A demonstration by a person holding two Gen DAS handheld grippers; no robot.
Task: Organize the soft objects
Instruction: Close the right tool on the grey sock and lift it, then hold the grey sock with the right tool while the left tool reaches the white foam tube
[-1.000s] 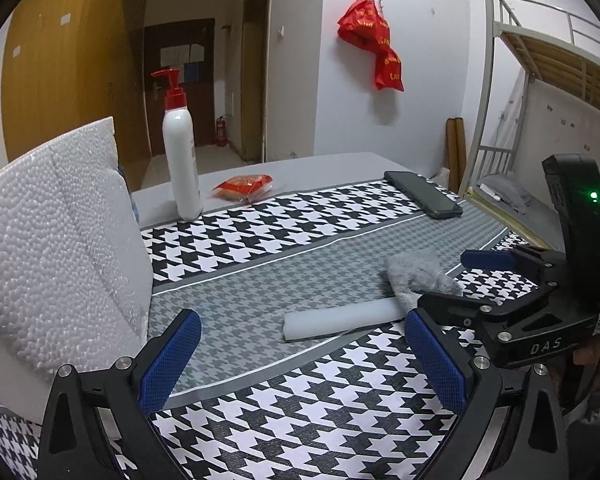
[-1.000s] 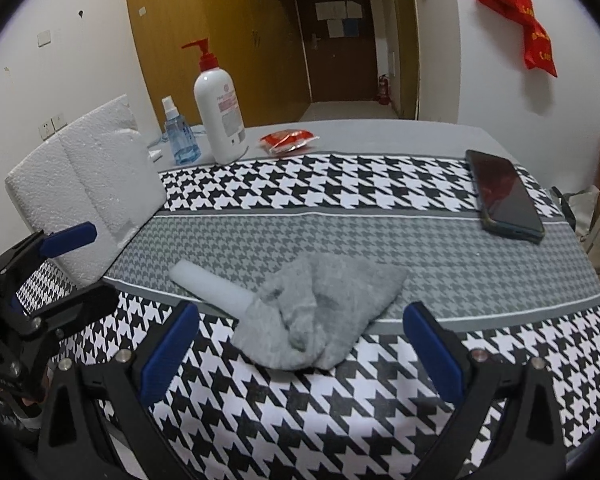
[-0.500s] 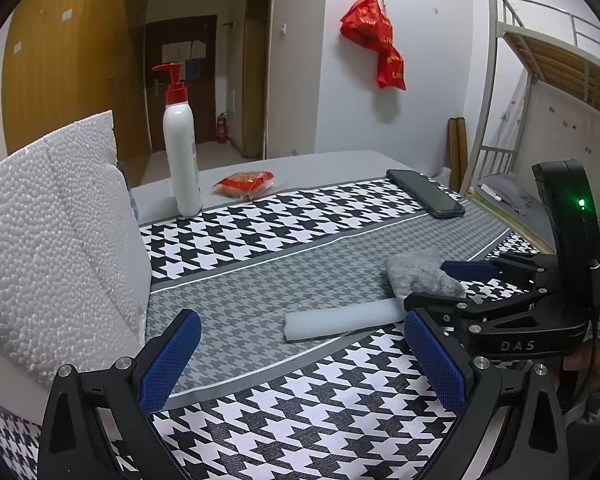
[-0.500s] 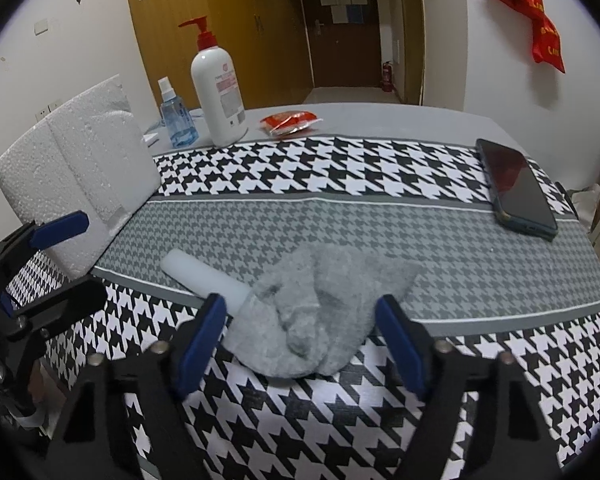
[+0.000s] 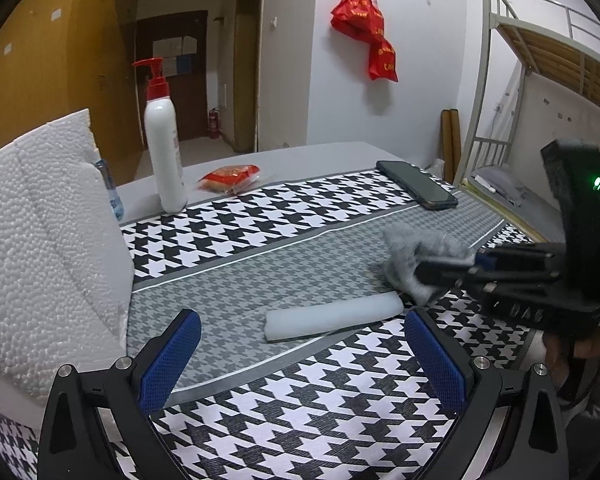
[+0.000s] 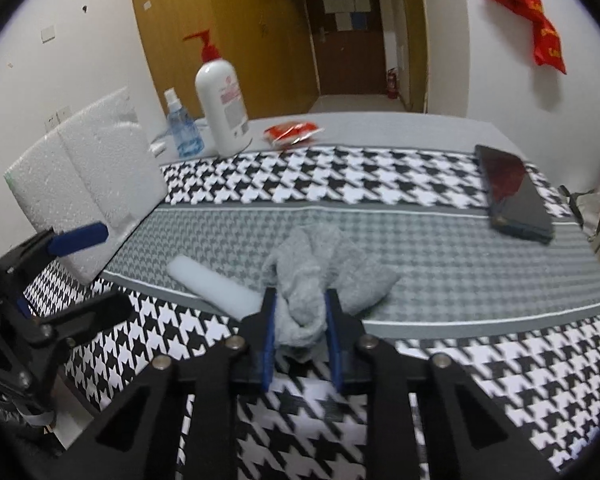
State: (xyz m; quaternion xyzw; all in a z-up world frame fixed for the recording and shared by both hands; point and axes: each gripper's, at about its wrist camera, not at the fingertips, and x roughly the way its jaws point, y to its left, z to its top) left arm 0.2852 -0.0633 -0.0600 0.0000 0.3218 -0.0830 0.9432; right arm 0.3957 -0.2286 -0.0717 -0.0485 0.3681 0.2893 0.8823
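Grey cloth [image 6: 320, 280], one crumpled piece, sits just below the middle of my right wrist view, and my right gripper [image 6: 301, 336] has its jaws drawn in close on the near bunch of it, with the blue pads pressing the fabric from both sides. Most of the cloth spreads beyond the jaws onto the grey band of the houndstooth counter [image 6: 440, 248]. In the left wrist view I see the same grip at right of centre, where the cloth [image 5: 412, 256] is bunched at the tip of the right gripper [image 5: 448, 270].

I count one white foam roll [image 5: 332, 316]; it lies flat on the counter [image 5: 300, 420], just beyond and between the jaws of my left gripper [image 5: 304, 356], touching neither. Those jaws stand wide apart and hold nothing. In the right wrist view the roll [image 6: 216, 288] lies to the left of the cloth, its near end just beside the right gripper's left finger; I cannot tell whether they touch.

Other things I count: one white polystyrene block [image 5: 40, 240] at the left edge, one pump bottle [image 6: 222, 112] with a red top, one small blue spray bottle [image 6: 182, 128] beside it, one red snack packet [image 6: 292, 134], and one dark phone [image 6: 512, 196] at the right of the counter, well apart from the cloth.
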